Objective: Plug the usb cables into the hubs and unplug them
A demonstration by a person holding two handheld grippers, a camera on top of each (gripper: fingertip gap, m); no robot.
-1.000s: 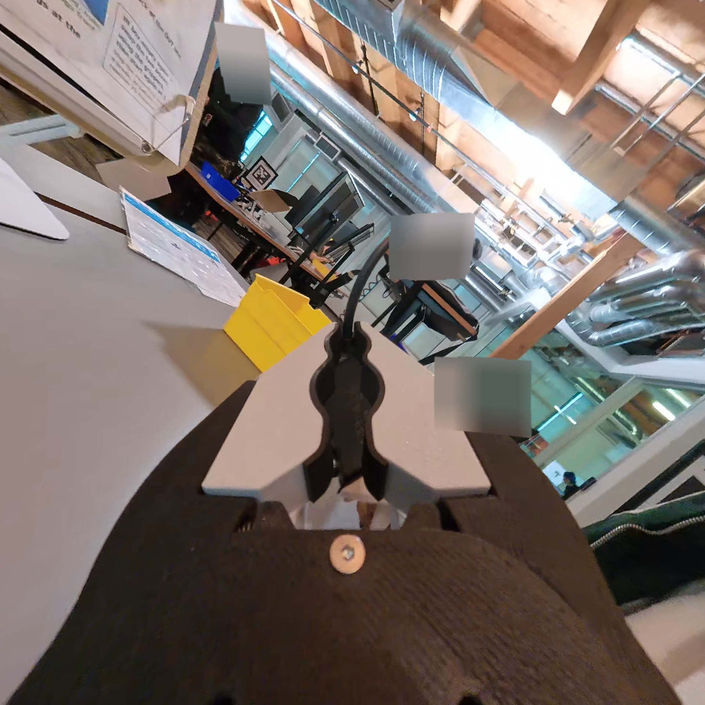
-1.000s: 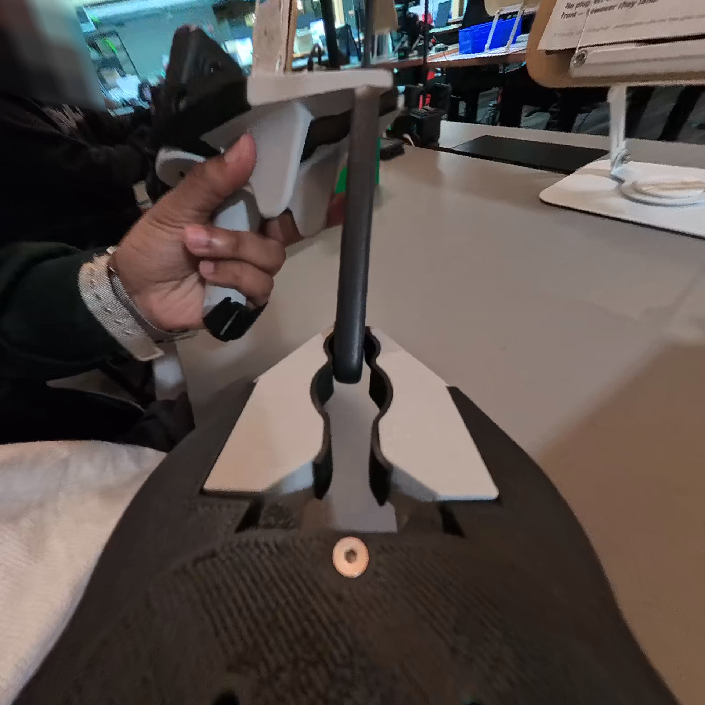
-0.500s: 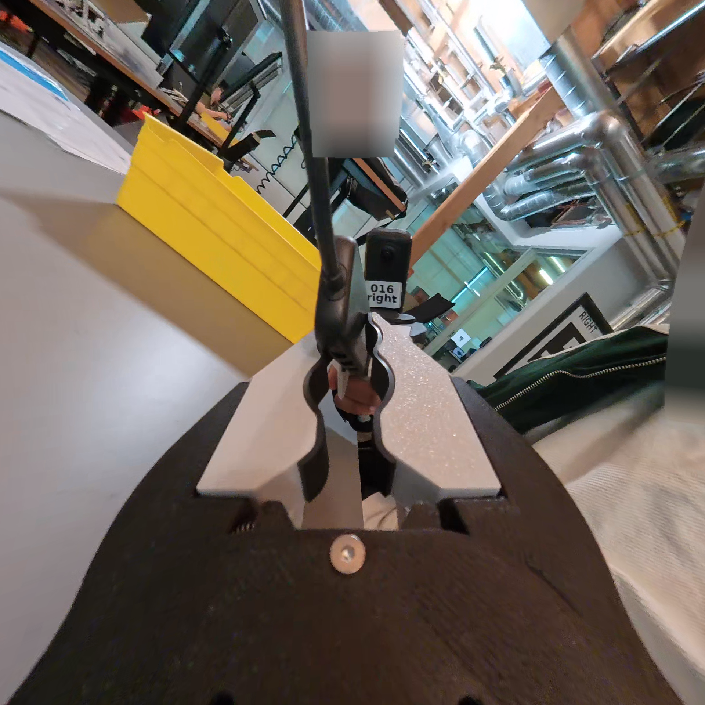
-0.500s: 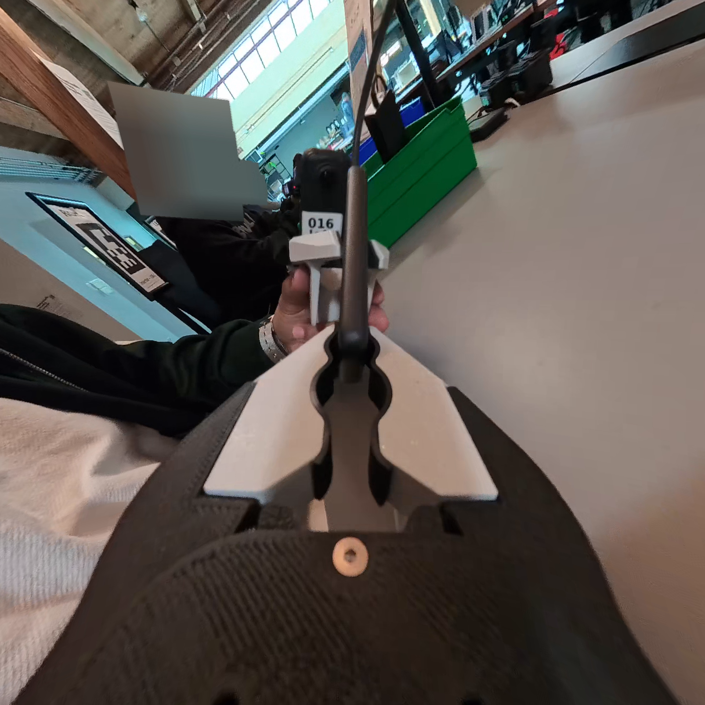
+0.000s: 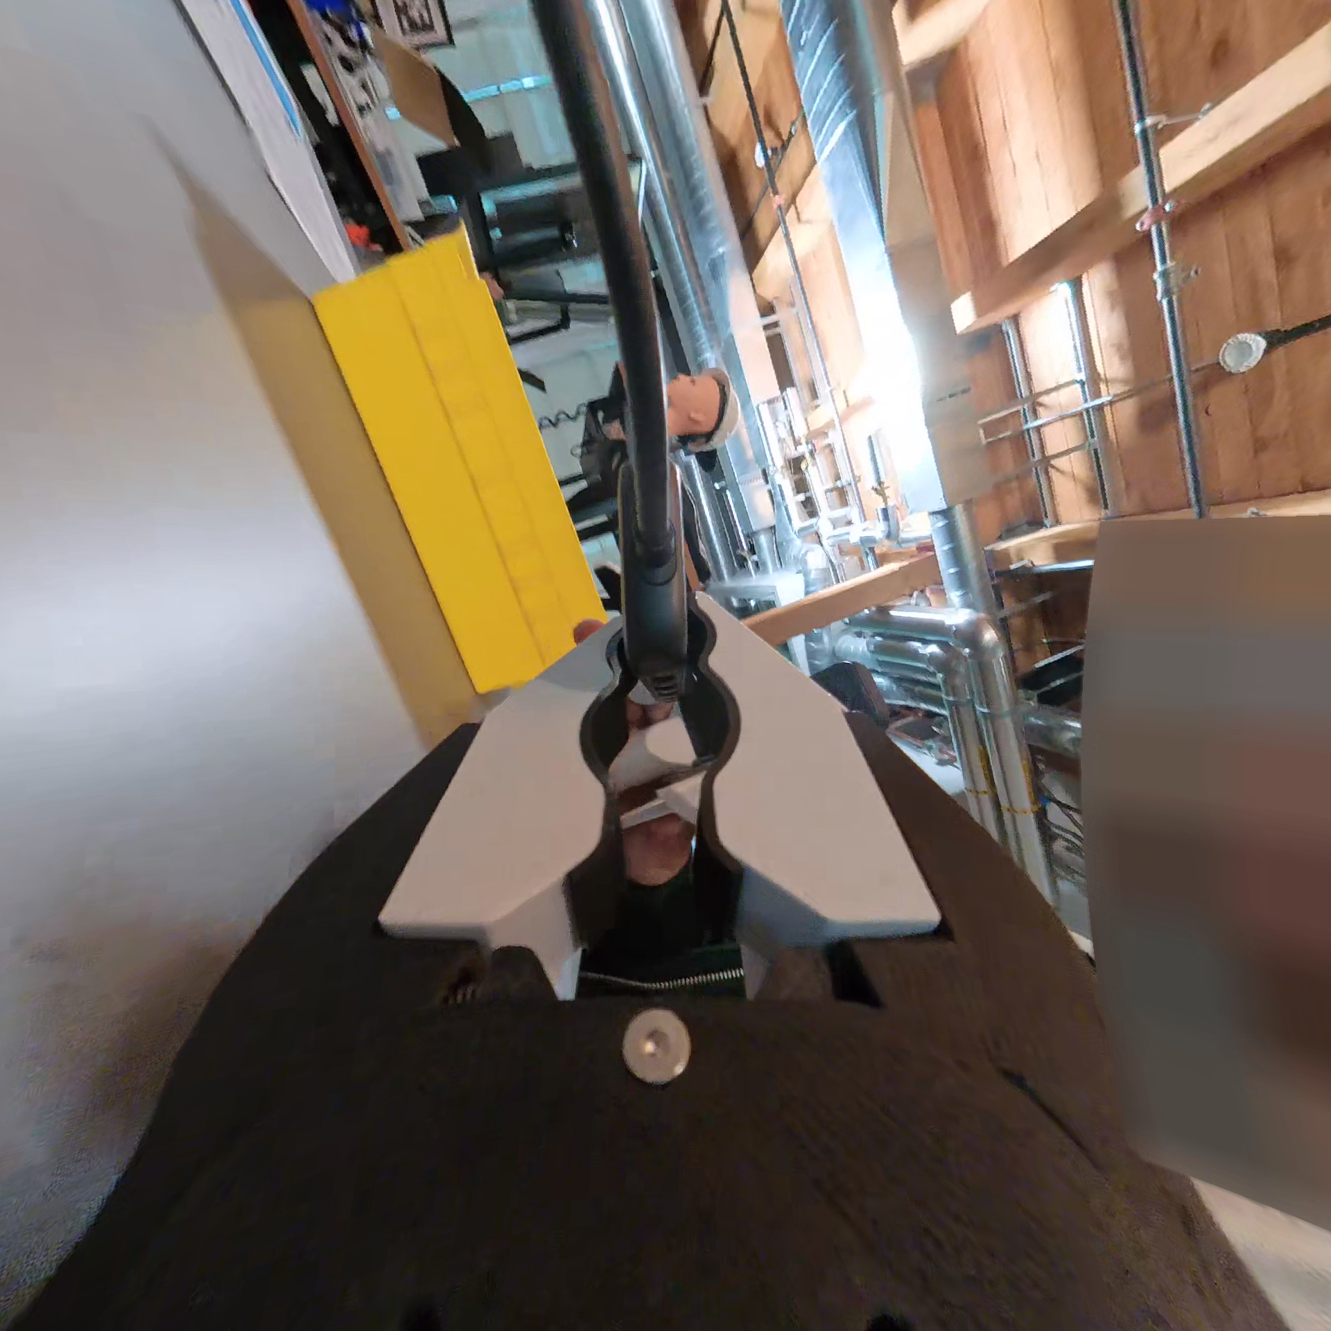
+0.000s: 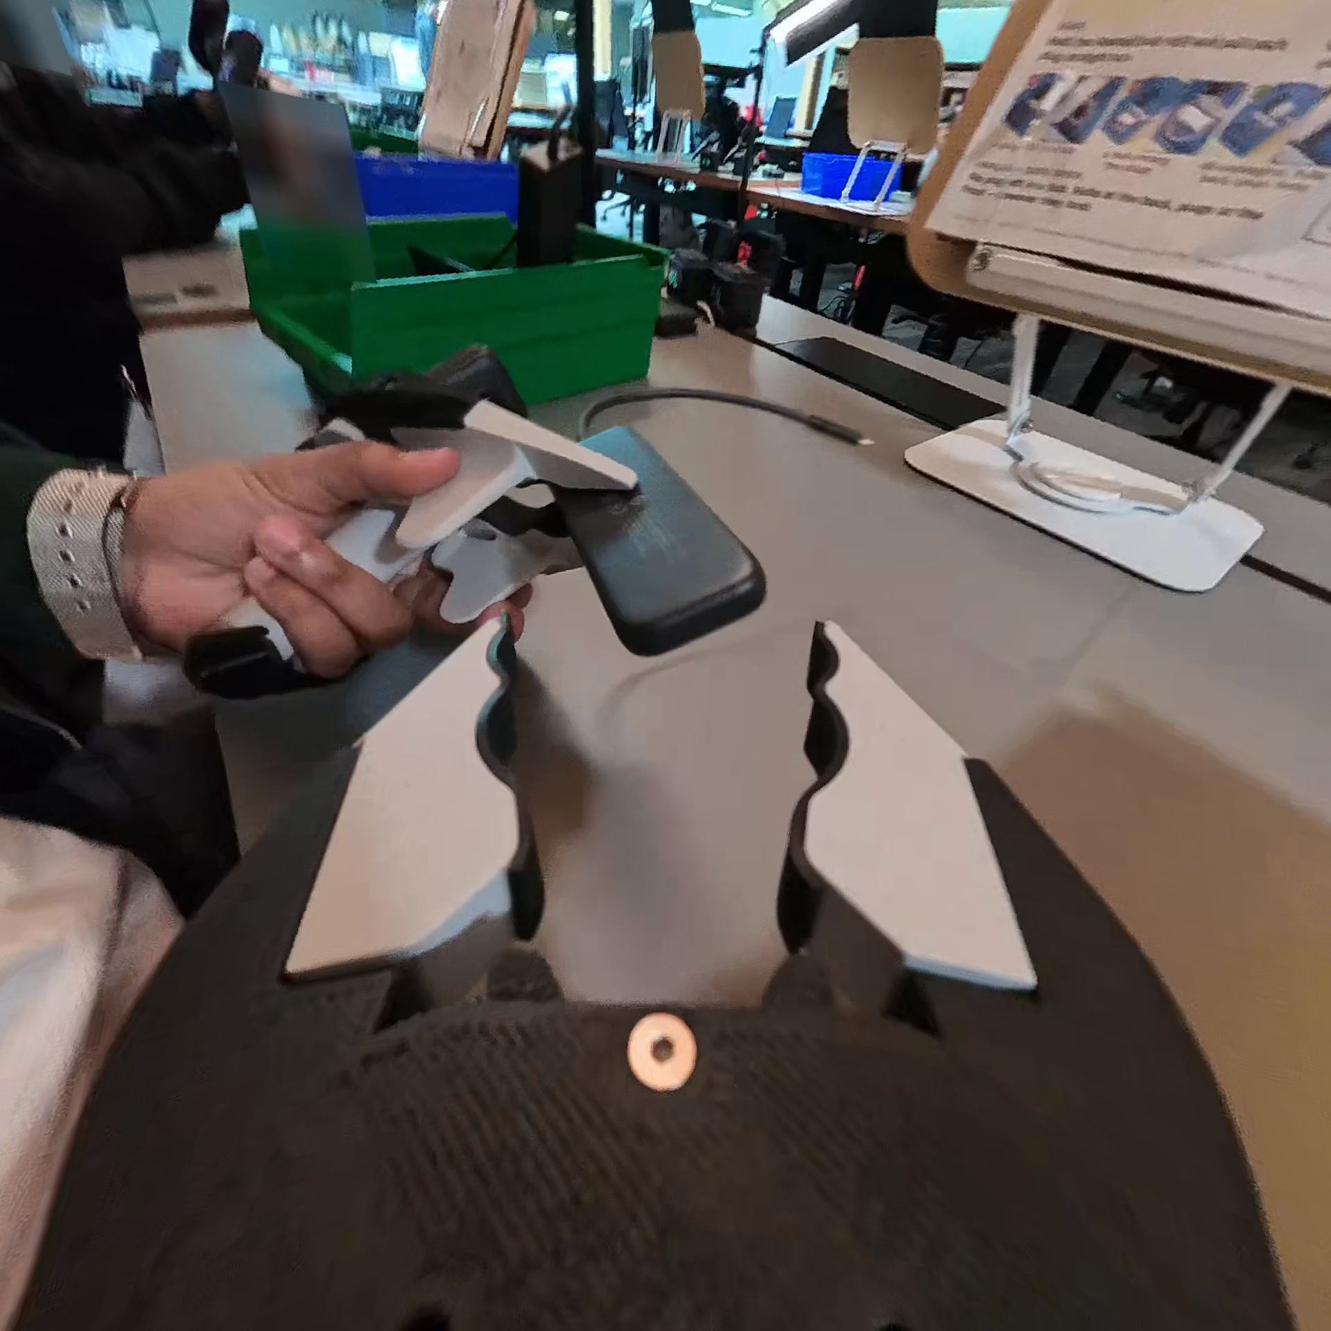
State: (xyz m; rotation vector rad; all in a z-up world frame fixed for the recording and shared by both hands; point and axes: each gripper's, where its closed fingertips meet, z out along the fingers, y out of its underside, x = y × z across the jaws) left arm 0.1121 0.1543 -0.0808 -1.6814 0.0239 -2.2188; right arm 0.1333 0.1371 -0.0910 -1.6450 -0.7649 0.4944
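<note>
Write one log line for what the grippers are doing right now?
left gripper: shut on hub | right gripper: open, empty | hub cable: on table

Quick count: two grippers, the left gripper at 10 o'clock and the right gripper dead center. One dark hub, one black cable at 12 o'clock. One green bin, two blue bins and, one yellow bin, one paper stand at 2 o'clock.
</note>
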